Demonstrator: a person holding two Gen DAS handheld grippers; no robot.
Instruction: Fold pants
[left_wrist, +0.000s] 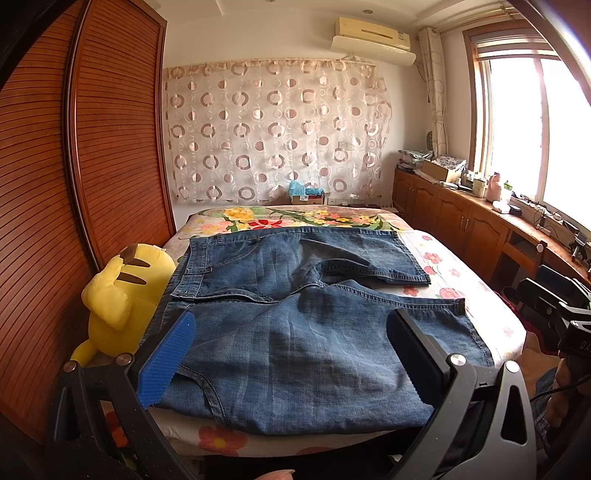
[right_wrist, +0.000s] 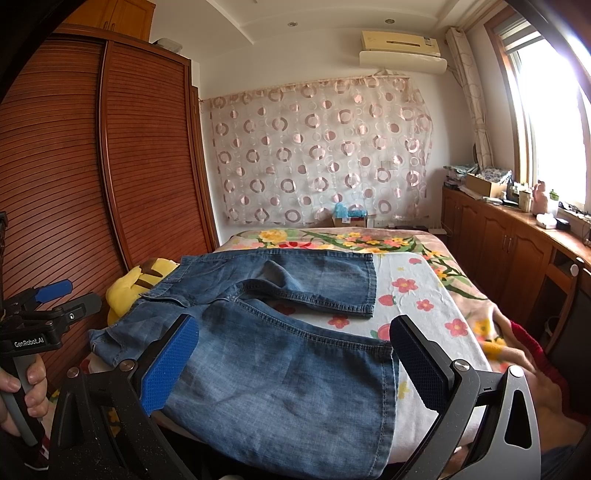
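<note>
Blue denim pants (left_wrist: 295, 325) lie spread flat on the flowered bed, waistband at the left, both legs pointing right; they also show in the right wrist view (right_wrist: 273, 369). My left gripper (left_wrist: 291, 325) is open and empty, hovering above the near leg close to the waist. My right gripper (right_wrist: 295, 332) is open and empty above the near leg's hem end. The left gripper also shows at the left edge of the right wrist view (right_wrist: 55, 299), and the right gripper at the right edge of the left wrist view (left_wrist: 554, 302).
A yellow plush toy (left_wrist: 118, 295) lies at the bed's left edge against the wooden wardrobe (left_wrist: 74, 184). Wooden cabinets (left_wrist: 461, 221) with clutter run under the window at right. A box (left_wrist: 306, 195) stands behind the bed. The bedsheet (right_wrist: 417, 295) extends right of the pants.
</note>
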